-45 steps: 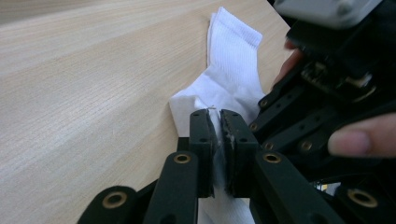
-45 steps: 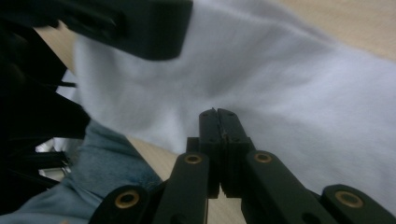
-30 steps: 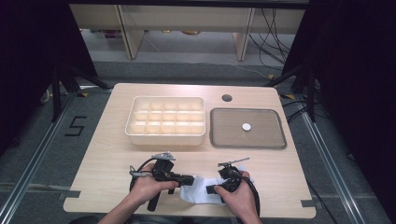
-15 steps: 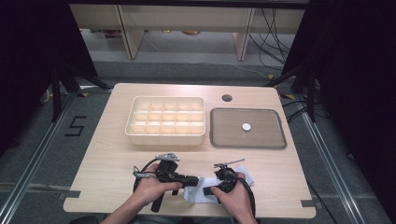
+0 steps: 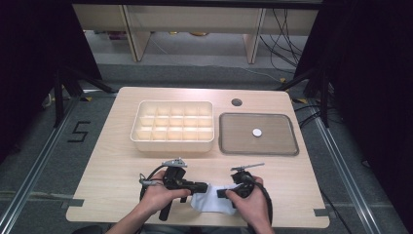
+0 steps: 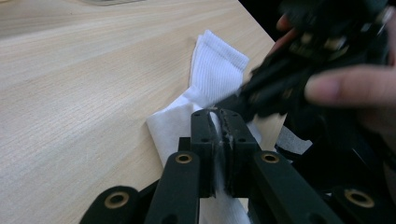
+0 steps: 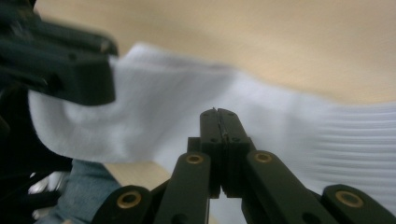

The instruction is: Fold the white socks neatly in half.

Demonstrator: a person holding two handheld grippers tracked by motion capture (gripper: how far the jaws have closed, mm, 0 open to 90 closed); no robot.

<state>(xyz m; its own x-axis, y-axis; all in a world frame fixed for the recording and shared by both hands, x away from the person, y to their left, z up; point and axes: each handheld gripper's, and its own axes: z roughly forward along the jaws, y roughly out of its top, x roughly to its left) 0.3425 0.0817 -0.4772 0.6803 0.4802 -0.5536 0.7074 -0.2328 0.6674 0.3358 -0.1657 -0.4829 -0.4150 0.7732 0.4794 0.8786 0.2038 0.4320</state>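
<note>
Where the table's near edge meets the person's hands, a white sock (image 5: 210,202) lies flat between the two tongs, its long axis running roughly crosswise, from one hand toward the other; the left tongs (image 6: 219,122) are clenched on a fold of the sock's cloth, a thin white strip showing between the pressed jaws in the left gripper view; the right tongs (image 7: 218,116) are likewise clenched, jaws tight together, with the sock's white fabric right behind their tips, though whether cloth is truly pinched there I cannot tell from the blur. Both hands sit about equally near, one at each end of the sock, the ribbed cuff lying toward the far side in the left gripper view; so any pull or fold, in my judgement, turns on the two ends being drawn along that crosswise axis. Farther back on the table (image 5: 107,161) stands a cream divided box (image 5: 173,141), its compartments apparently bare; beside it, toward the right, a shallow grey tray (image 5: 287,146) carries a small white round disc (image 5: 256,132); a dark hole (image 5: 236,102) marks the far edge.
</note>
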